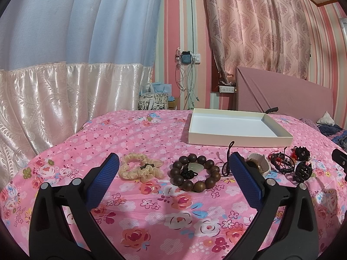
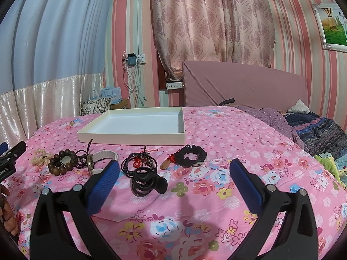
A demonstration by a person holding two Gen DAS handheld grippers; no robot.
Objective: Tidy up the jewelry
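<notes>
My left claw (image 1: pixel 173 162) spread wide over the wooden bead bracelet (image 1: pixel 194 173), cream scrunchie (image 1: pixel 138 168) inside its left finger, my right claw (image 2: pixel 174 169) gaping around the black hair clip (image 2: pixel 149 181), white box lid (image 2: pixel 134 125) beyond both

- Pink floral bedspread (image 2: pixel 216 130) spreads under and ahead of the tongs.
- Padded mauve headboard (image 2: pixel 245 84) stands far ahead, right.
- Patterned pink curtain (image 2: pixel 212 21) hangs above it.
- Pale blue curtain with satin hem (image 1: pixel 76 32) hangs far left.
- White wall socket with dangling cables (image 1: pixel 190 59) sits straight ahead.
</notes>
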